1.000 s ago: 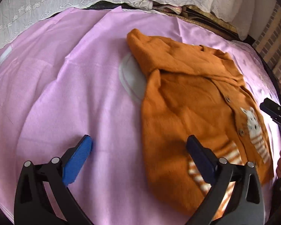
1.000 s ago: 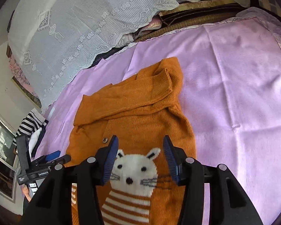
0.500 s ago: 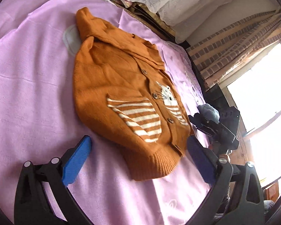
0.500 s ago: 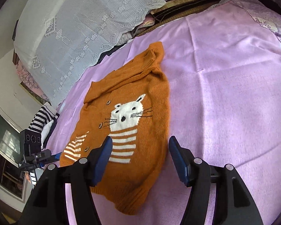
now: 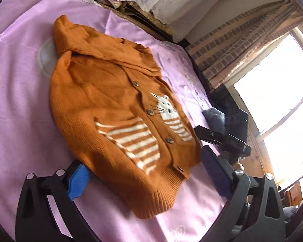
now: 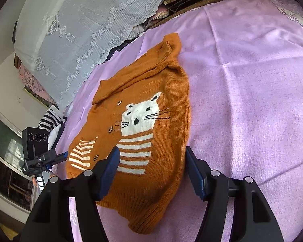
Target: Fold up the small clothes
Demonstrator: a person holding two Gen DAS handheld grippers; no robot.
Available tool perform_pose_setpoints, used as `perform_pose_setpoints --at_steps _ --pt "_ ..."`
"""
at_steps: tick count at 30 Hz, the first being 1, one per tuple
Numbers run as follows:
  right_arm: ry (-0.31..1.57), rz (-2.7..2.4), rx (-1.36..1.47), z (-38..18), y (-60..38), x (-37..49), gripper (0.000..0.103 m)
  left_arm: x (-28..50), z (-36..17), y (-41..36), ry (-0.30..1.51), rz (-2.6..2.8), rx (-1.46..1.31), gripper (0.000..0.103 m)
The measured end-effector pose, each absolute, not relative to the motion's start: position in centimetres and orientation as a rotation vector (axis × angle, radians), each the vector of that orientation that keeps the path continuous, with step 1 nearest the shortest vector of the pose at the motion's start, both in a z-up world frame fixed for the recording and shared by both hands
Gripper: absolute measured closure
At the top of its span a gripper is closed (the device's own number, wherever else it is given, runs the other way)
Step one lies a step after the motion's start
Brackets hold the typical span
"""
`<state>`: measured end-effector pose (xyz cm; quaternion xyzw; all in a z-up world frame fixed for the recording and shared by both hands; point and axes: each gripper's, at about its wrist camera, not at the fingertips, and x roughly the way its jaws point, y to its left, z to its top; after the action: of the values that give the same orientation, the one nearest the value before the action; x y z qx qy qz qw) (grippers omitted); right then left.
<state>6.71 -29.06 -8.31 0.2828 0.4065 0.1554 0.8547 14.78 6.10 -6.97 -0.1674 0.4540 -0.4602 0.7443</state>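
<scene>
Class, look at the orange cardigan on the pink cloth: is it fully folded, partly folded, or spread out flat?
Partly folded. The cardigan has its sleeves tucked across the top near the collar, but the body lies full length on the pink cloth, the hem not yet brought up.

We find a bed covered by a pink sheet, creased in shallow folds. One orange knitted cardigan lies flat on the sheet, front up, buttoned, with a white cat motif and white stripes on its front. One sleeve is folded across the collar end. A pale round patch shows just beside the cardigan's shoulder in the left wrist view; we cannot tell what it is. White lace cloth lies along the far edge of the bed.
</scene>
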Motion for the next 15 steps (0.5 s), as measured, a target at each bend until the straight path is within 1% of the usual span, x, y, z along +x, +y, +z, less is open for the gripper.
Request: perform_pose_setpoints --at_steps 5,7,9,12,15 --pt "0.860 0.371 0.619 -8.6 -29.0 5.1 0.037 10.1 -6.0 6.3 0.950 -1.044 -0.285 0.006" --pt "0.864 0.373 0.617 -8.6 -28.9 4.4 0.037 9.4 -6.5 5.9 0.971 -0.973 -0.217 0.006" --pt "0.866 0.371 0.609 -8.6 -28.7 3.9 0.037 9.8 -7.7 5.7 1.031 -0.898 -0.189 0.006" --pt "0.873 0.358 0.577 -8.5 -28.2 3.8 0.038 11.4 -9.1 6.0 1.084 -0.855 -0.249 0.006" --pt "0.877 0.348 0.577 -8.8 -28.0 3.9 0.044 12.7 -9.0 6.6 1.063 -0.814 -0.304 0.006"
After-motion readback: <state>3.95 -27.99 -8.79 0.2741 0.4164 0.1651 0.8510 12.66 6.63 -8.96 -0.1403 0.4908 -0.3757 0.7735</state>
